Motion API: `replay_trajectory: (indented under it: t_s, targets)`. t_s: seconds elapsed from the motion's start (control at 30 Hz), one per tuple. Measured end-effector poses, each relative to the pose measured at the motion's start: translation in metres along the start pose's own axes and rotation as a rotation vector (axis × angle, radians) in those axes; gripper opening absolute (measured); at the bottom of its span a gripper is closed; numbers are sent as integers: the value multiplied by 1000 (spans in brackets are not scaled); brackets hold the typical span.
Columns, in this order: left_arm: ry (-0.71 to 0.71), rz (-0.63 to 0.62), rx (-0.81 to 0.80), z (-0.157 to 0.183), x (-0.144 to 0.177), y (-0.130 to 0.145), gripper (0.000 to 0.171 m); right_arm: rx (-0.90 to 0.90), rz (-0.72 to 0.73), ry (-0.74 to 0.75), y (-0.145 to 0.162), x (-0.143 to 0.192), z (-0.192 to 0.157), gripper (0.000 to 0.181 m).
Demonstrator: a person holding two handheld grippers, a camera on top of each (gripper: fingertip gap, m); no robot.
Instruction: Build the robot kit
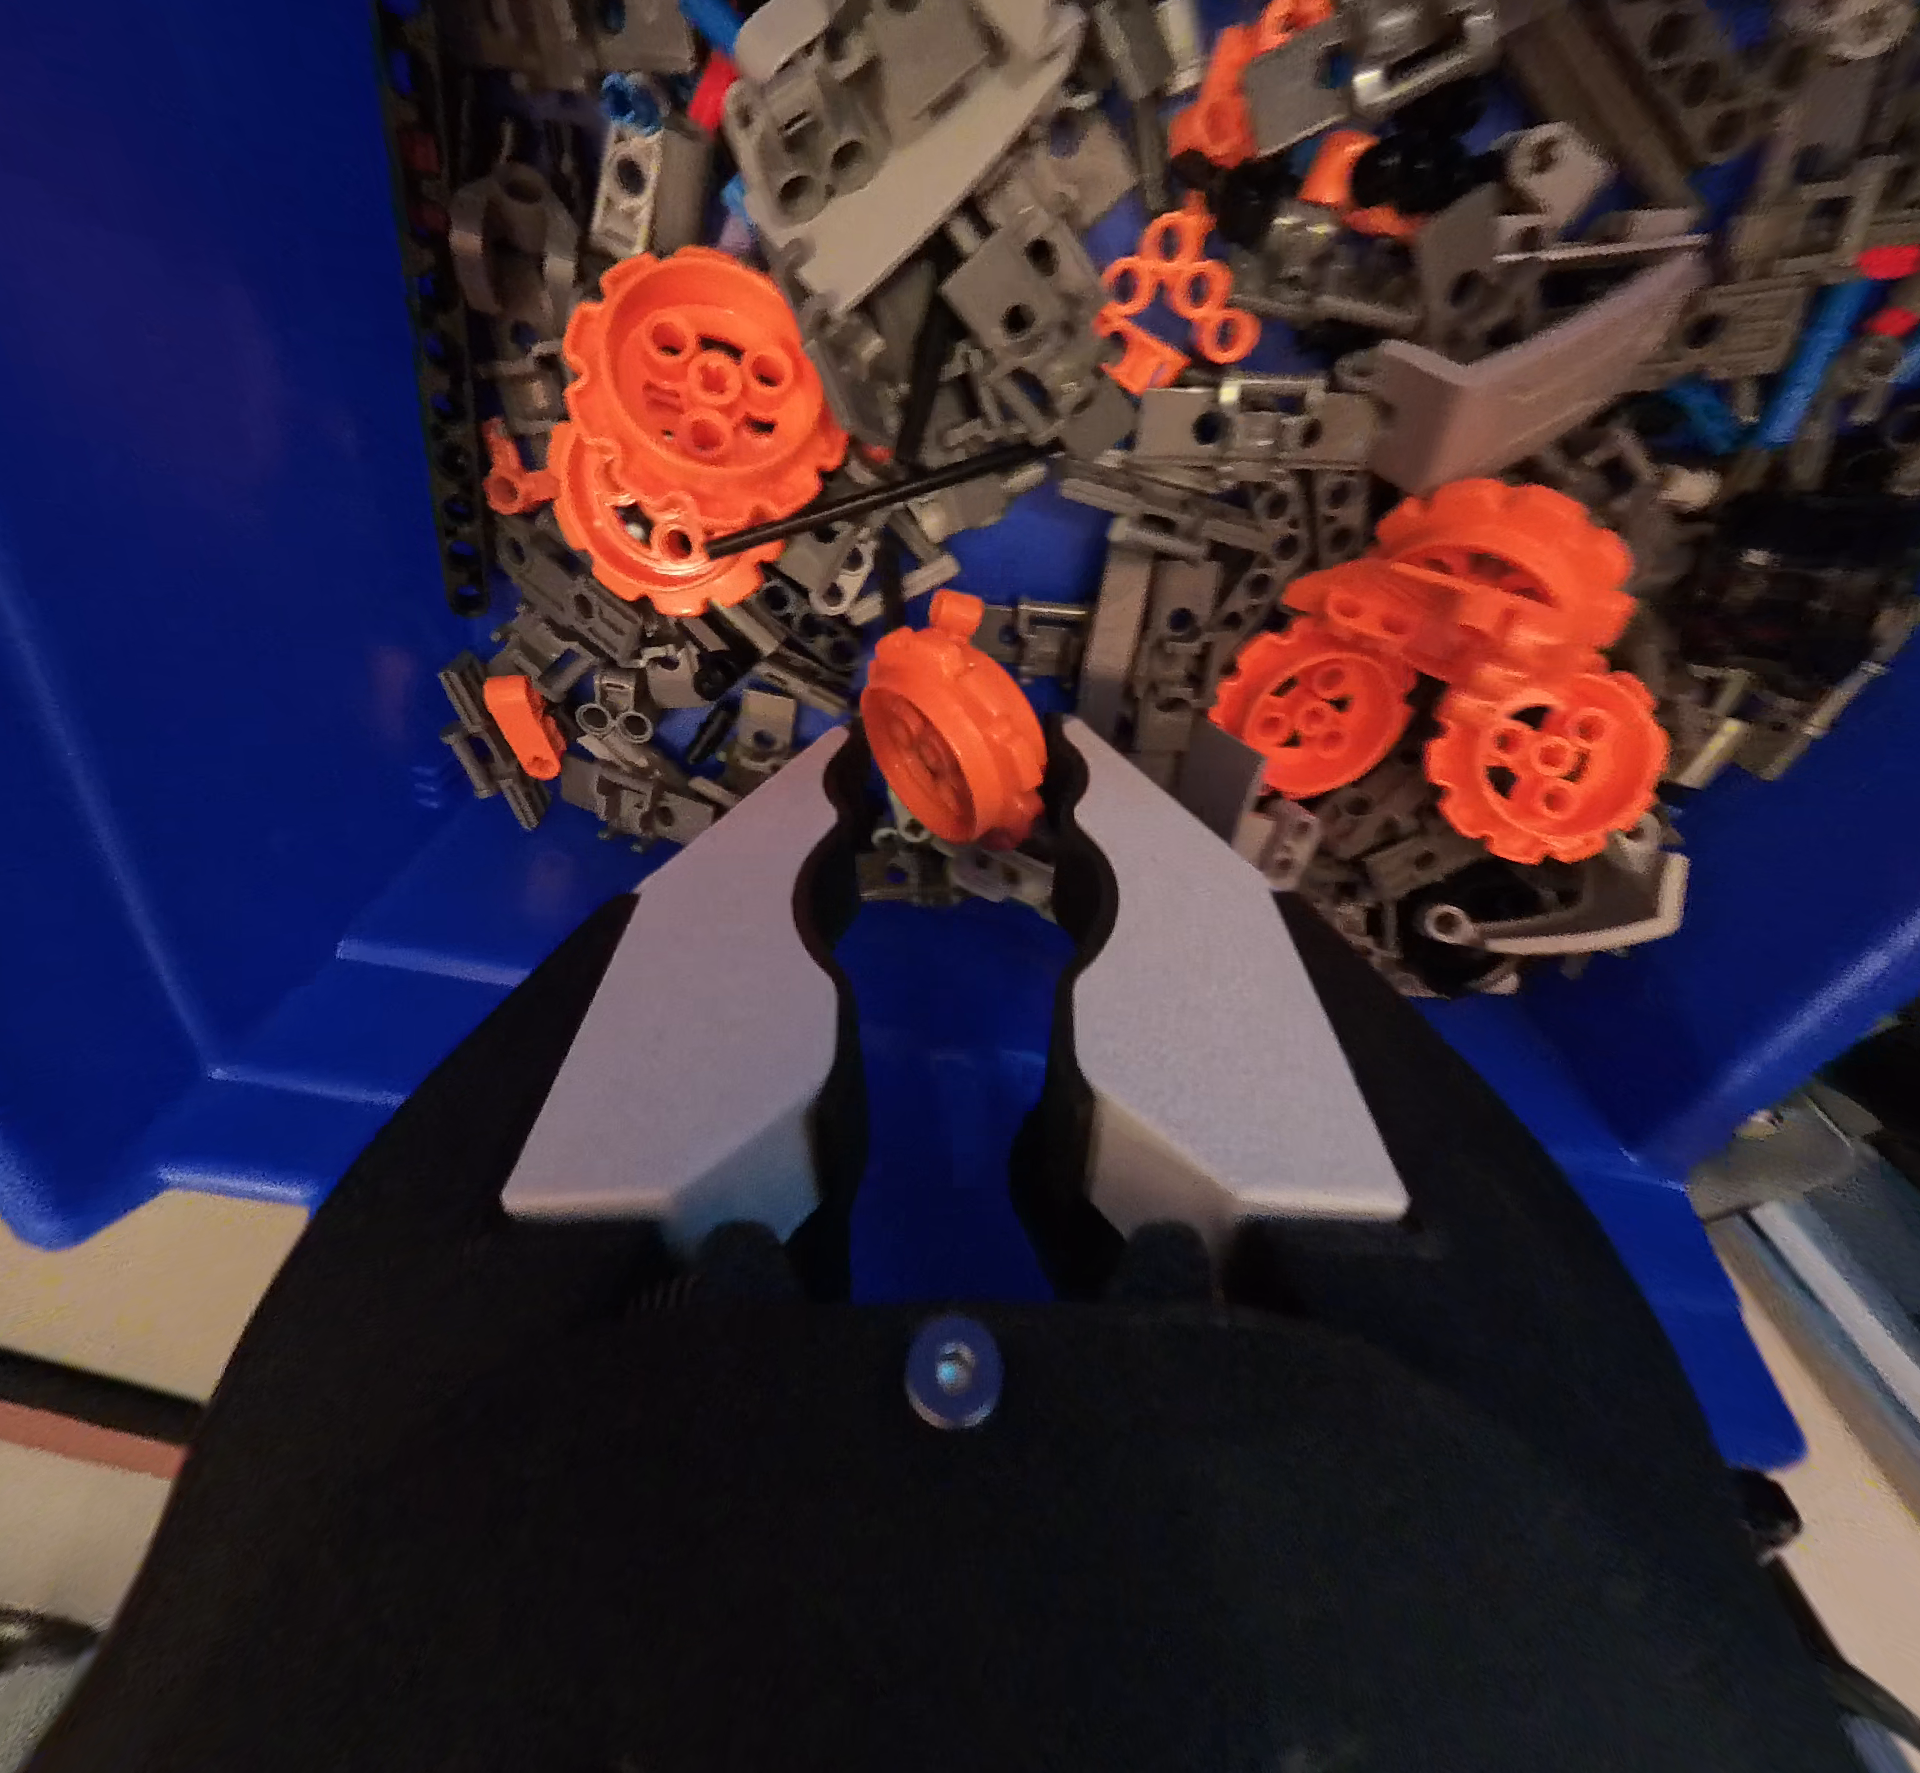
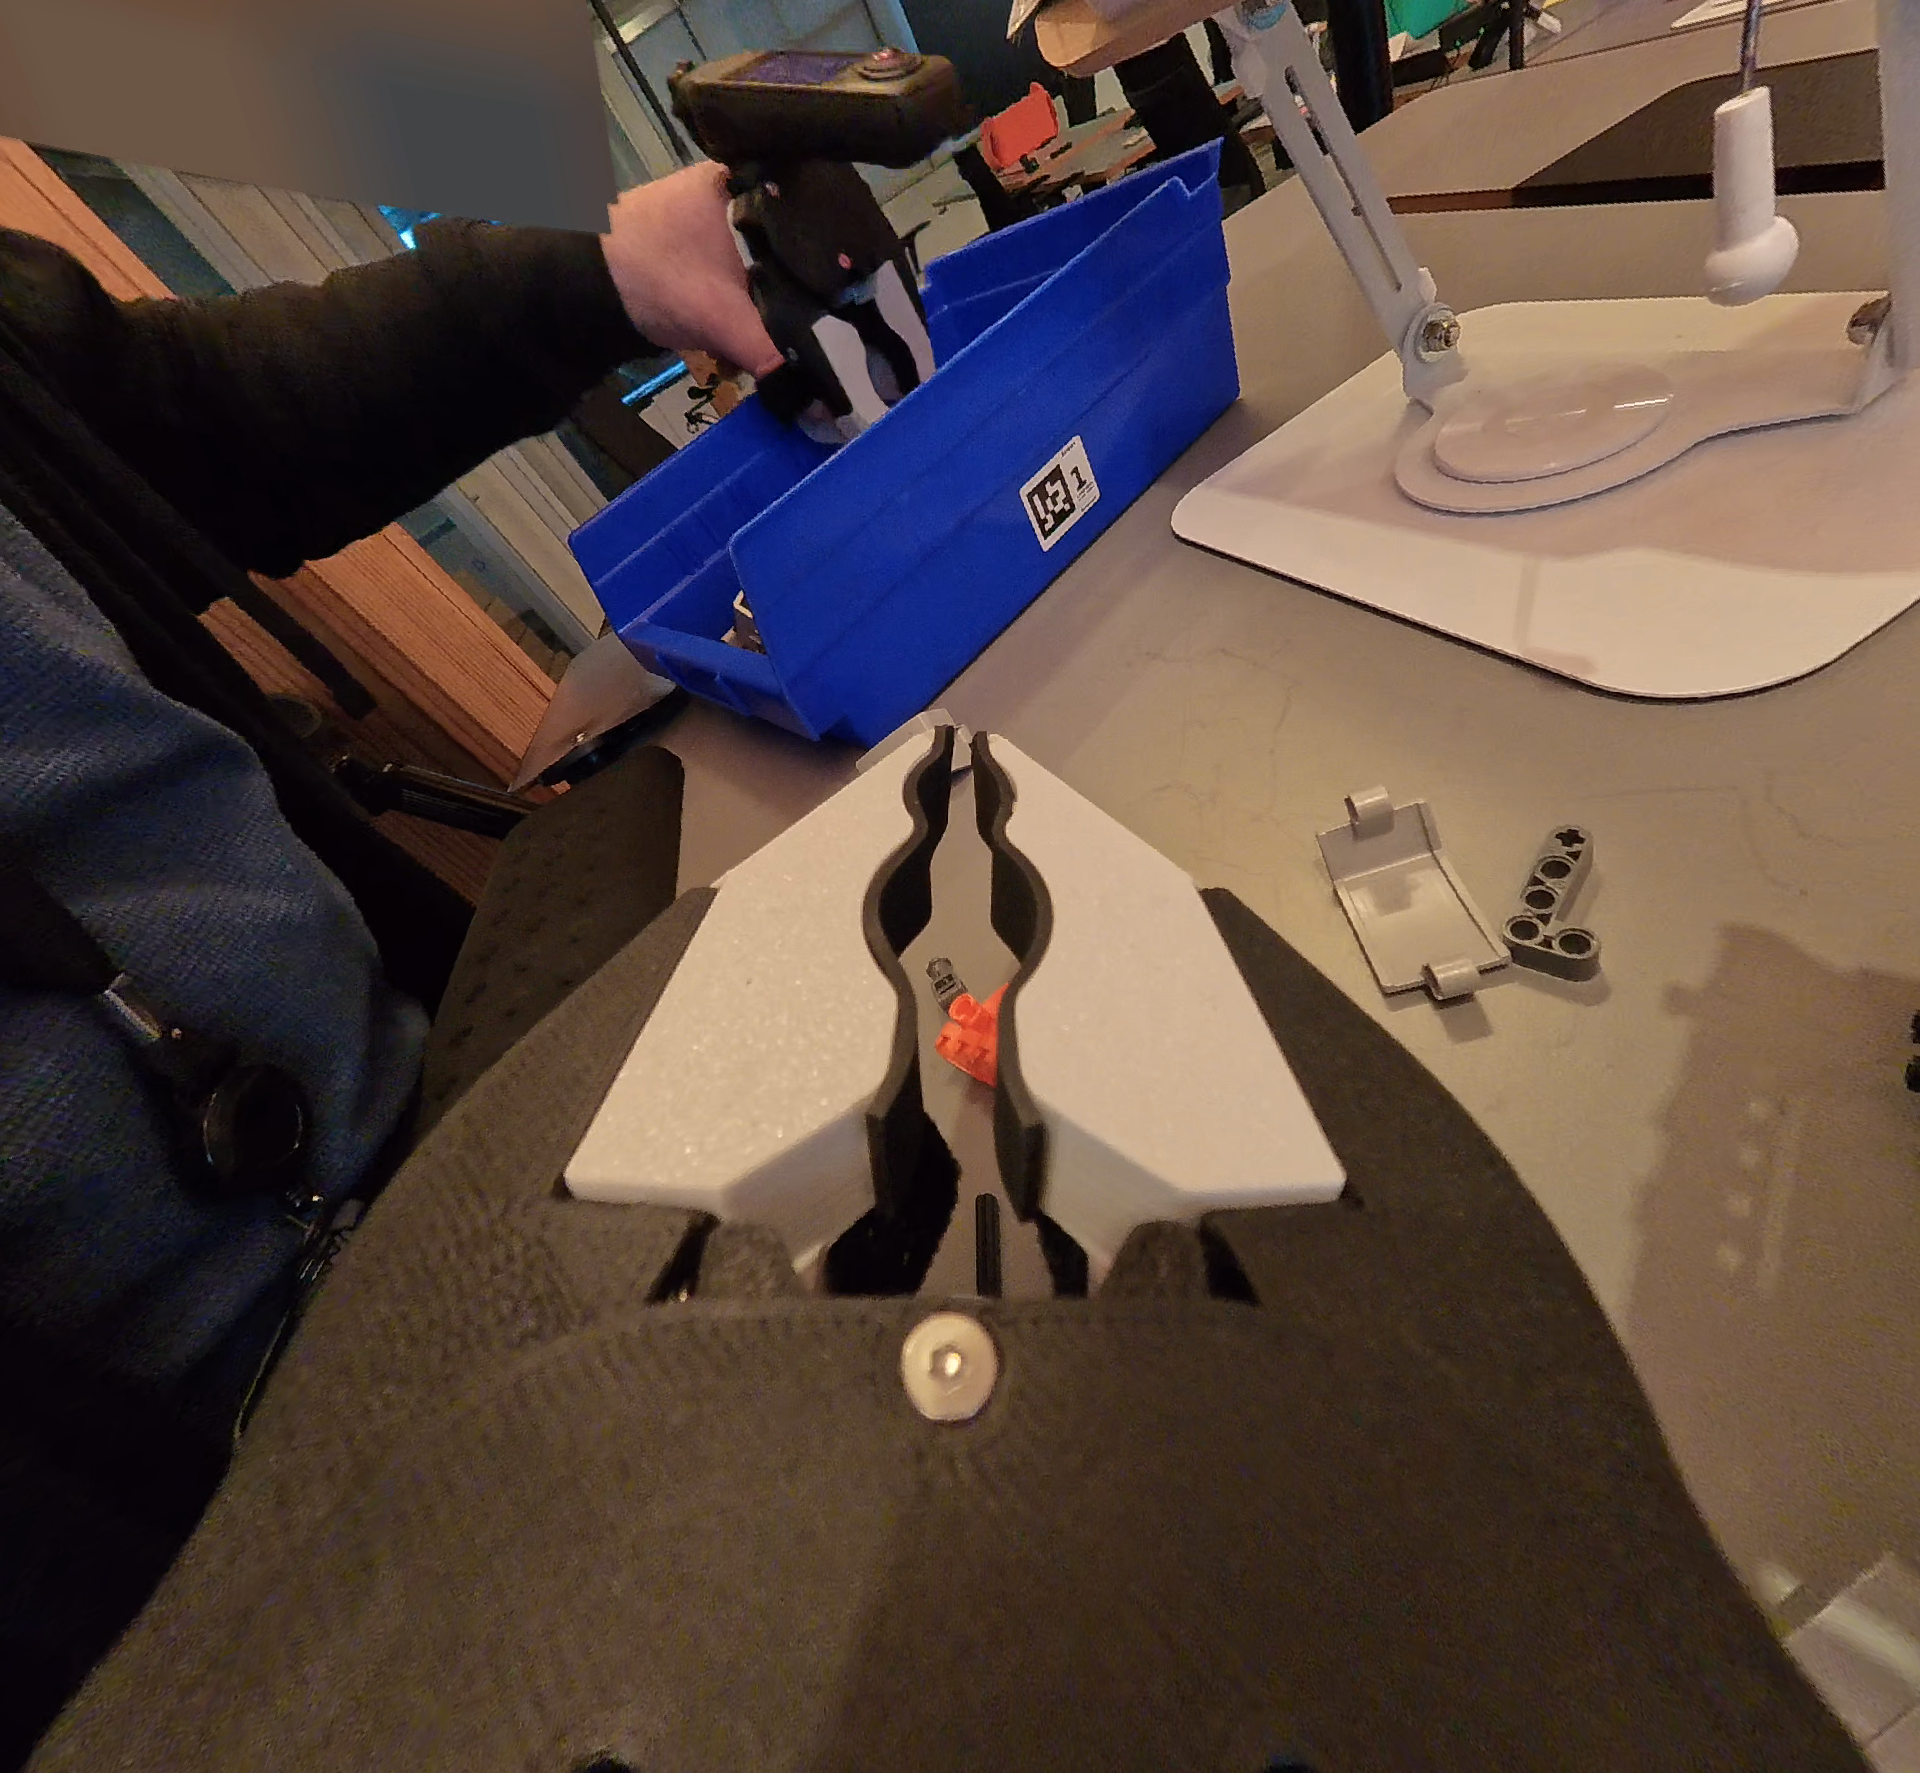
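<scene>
Left gripper [image 1: 951, 757] reaches into the blue bin [image 1: 208, 788]; its fingers stand either side of an orange wheel [image 1: 951, 752] near the bin's near wall, seemingly pinching it at the very tips, though firm contact cannot be confirmed; risk: the round, tilted wheel may twist out and drop back among the grey parts [image 1: 935, 165]. Right gripper [image 2: 961, 752] hovers over the grey table [image 2: 1299, 684], tips nearly together, grasping nothing; a small orange piece [image 2: 971, 1037] lies beneath it; a grey panel [image 2: 1397, 902] and dark beam [image 2: 1553, 902] lie to its right; risk: lowering could knock the orange piece.
</scene>
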State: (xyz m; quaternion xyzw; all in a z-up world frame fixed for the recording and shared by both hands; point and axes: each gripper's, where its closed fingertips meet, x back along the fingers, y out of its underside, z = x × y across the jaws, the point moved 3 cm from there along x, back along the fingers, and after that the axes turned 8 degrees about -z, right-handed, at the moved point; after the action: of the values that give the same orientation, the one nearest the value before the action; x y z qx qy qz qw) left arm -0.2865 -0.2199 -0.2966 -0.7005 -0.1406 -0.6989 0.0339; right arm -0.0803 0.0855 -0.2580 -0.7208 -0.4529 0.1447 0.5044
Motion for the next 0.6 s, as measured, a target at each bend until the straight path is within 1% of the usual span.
replay_trajectory:
  t_s: [0.07,0.2,0.27,0.3,0.33,0.4,0.43,0.5,0.6]
  targets:
    - [26,20,-28,16,9,0,31,-1,0,0,0,0,0,1]
    - [164,88,-124,65,22,-8,34,-4,-2,-2,0,0,0,1]
    - [161,97,-143,70,24,-8,48,-4,-2,-3,0,0,0,1]
    - [177,103,-127,68,26,-6,53,-3,-1,-3,0,0,0,1]
    - [176,130,-97,60,29,-6,51,-3,0,-3,0,0,0,1]
    - [138,187,-24,37,35,-8,39,-2,0,-3,0,0,0,1]
    - [107,193,4,26,36,-8,35,-1,-1,-3,0,0,0,1]
    - [64,163,21,10,31,-6,30,0,-1,-3,0,0,0,1]
    - [-15,94,3,-4,17,-10,17,2,-1,-2,0,0,-1,1]
